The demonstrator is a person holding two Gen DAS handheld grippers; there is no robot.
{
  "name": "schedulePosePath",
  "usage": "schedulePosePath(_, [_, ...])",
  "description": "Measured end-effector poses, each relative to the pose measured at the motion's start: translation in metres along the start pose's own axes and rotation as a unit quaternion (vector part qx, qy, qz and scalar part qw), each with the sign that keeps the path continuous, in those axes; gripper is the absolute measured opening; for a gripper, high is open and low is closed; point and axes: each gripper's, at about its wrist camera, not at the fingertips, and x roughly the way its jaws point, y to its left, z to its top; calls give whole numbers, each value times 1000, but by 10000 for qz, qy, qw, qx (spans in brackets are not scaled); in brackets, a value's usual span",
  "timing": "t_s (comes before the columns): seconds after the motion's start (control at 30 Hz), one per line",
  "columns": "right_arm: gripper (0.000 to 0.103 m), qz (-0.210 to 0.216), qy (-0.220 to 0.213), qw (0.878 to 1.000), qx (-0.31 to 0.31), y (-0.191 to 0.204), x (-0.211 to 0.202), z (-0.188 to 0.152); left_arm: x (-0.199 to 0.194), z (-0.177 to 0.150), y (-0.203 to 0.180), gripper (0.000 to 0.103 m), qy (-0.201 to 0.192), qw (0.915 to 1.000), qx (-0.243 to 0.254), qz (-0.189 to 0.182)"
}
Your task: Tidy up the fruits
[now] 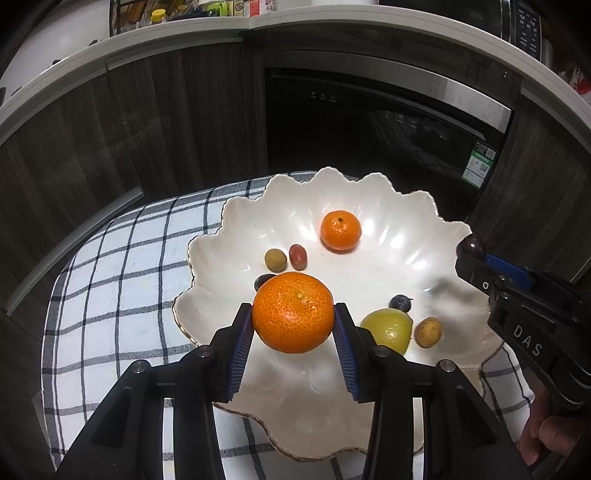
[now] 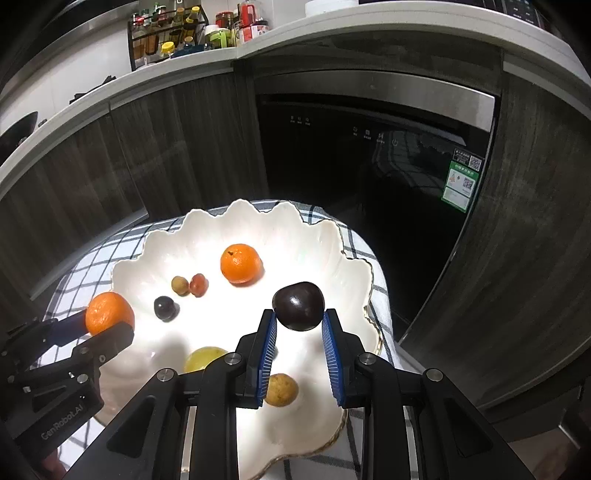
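A white scalloped bowl (image 1: 391, 214) (image 2: 317, 236) sits on a checked cloth. My left gripper (image 1: 293, 314) is shut on a large orange (image 1: 293, 312) (image 2: 109, 312), held above the bowl's near-left side. My right gripper (image 2: 298, 315) is shut on a dark plum (image 2: 298, 305) (image 1: 471, 247), held over the bowl's right side. Lying in the bowl are a smaller orange (image 1: 340, 230) (image 2: 241, 263), a tan longan (image 1: 275, 259), a reddish small fruit (image 1: 297, 256), a dark grape (image 2: 164, 307), a yellow-green fruit (image 1: 389, 330) and a brown round fruit (image 1: 427, 332) (image 2: 281, 389).
The checked cloth (image 1: 122, 266) covers a small table that ends just past the bowl. Beyond stand dark wood cabinets (image 1: 110, 140) and a black built-in appliance (image 2: 369, 158). A countertop with bottles and jars (image 2: 192, 33) runs above. A hand (image 1: 550, 435) holds the right gripper.
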Motion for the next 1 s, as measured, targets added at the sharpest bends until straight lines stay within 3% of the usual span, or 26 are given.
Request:
schedulePosePath(0.17, [29,39,57,10000,-59,2,6,2,6,0,-1,44,106,9999,46,-50])
schedulePosePath(0.2, [30,34,85,9999,-100,3,7,2,5,0,-2,51,94,9999,69,-34])
schedulePosePath(0.23, [41,42,94,9999,-108,3,7,2,3,0,-2,63,36,10000,81,-2])
schedulePosePath(0.27, [55,62,87,9999,-106,3,7,3,0,1,-2,67,-55,9999,81,56])
schedulePosePath(0.37, [68,52,-82,9999,-76,3,1,4,-3,3,-2,70,-137,9997,128,150])
schedulePosePath(0.47, [71,64,-156,9997,-154,6,-4,5,-6,4,1,77,-175,9996,106,193])
schedulePosePath(0.53, [75,86,-186,9996,-187,8,-8,7,-10,6,3,86,-236,9994,57,238])
schedulePosePath(0.8, [82,63,-292,9994,-186,11,-26,8,-31,5,7,98,-395,9985,-44,382])
schedulePosePath(1.0, [82,71,-336,9993,-177,12,-42,4,-51,1,7,98,-510,9976,-76,462])
